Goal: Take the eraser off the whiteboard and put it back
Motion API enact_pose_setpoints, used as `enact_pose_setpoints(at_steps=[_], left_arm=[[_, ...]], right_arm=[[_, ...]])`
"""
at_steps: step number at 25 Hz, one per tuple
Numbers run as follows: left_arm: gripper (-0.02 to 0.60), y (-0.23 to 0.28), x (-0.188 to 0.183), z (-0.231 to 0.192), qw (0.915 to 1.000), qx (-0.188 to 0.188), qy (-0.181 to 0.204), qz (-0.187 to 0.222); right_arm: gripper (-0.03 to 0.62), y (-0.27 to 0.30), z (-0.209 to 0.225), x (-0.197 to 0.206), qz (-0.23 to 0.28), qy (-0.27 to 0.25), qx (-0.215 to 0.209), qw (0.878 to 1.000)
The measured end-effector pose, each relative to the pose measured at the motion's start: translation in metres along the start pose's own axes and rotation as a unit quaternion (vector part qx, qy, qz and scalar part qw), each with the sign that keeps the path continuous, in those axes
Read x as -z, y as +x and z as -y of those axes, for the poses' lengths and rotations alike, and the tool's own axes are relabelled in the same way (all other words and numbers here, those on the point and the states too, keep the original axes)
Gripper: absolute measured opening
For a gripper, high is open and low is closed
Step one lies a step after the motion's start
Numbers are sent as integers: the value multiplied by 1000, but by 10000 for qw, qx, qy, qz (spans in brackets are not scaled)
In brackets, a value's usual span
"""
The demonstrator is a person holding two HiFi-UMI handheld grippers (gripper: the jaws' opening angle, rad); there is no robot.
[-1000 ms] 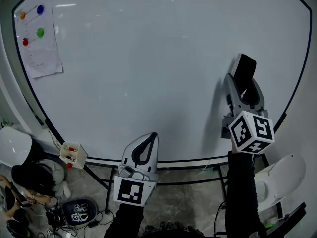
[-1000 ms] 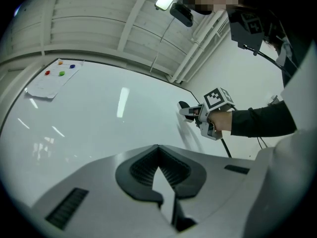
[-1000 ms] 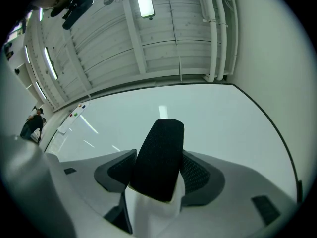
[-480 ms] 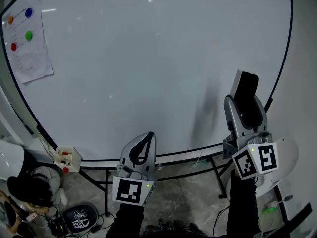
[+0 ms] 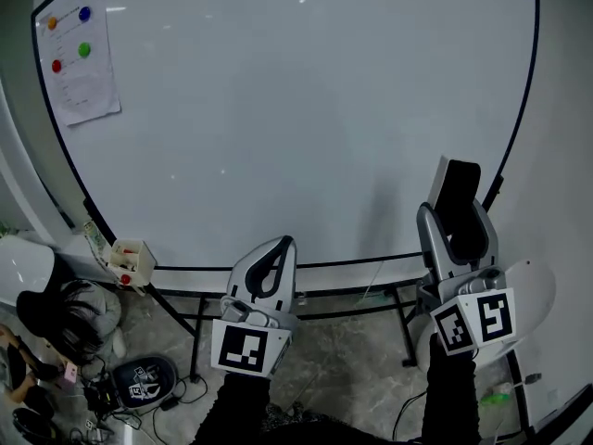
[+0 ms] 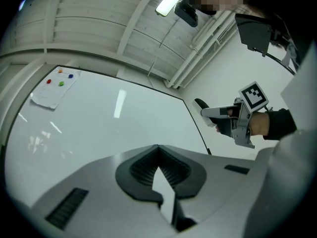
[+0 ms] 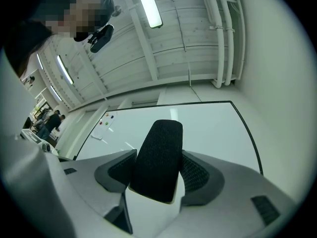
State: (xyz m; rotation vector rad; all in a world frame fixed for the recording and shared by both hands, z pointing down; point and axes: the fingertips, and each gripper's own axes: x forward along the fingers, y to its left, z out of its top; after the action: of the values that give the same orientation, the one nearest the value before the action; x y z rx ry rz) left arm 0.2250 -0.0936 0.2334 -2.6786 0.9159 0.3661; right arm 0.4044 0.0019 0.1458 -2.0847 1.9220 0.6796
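The eraser (image 5: 460, 204), white-bodied with a black felt face, stands upright between the jaws of my right gripper (image 5: 456, 221), which is shut on it. It hangs in front of the whiteboard's (image 5: 278, 109) lower right corner, away from the surface. In the right gripper view the black felt of the eraser (image 7: 159, 158) fills the gap between the pads, with the whiteboard (image 7: 208, 125) well beyond it. My left gripper (image 5: 278, 251) is shut and empty below the board's bottom edge. In the left gripper view its tips (image 6: 157, 148) meet, and the right gripper (image 6: 210, 112) shows off to the right.
A paper sheet with coloured magnets (image 5: 79, 63) hangs at the board's upper left. A small marker box (image 5: 128, 260) is fixed at the lower left corner. The board's black stand (image 5: 371, 299) runs underneath. A white chair (image 5: 530, 295) stands right, and a seated person (image 5: 46, 318) and a bag (image 5: 144, 378) are lower left.
My right gripper has come down and back from the board with the eraser, from mid-height to near the lower right corner. The left gripper keeps its place low in the view.
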Motion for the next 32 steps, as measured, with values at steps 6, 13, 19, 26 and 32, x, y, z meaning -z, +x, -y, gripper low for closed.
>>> enact_pose_setpoints(at_steps=[6, 13, 19, 26, 32], left_arm=[[2, -28, -15, 56, 9999, -88, 52, -74], [2, -64, -22, 93, 9991, -319, 68, -283], [2, -87, -30, 91, 9984, -444, 58, -341], [2, -92, -36, 94, 9988, -308, 174, -346], [2, -96, -38, 92, 9987, -183, 298, -366]], right_arm=[[284, -46, 11, -14, -70, 1, -215, 9997], [282, -90, 14, -13, -123, 285, -313, 9990], [281, -101, 3, -21, -102, 312, -325, 9989], [278, -101, 0, -34, 15, 330, -257, 9991], [278, -99, -8, -34, -3, 336, -243, 9991]])
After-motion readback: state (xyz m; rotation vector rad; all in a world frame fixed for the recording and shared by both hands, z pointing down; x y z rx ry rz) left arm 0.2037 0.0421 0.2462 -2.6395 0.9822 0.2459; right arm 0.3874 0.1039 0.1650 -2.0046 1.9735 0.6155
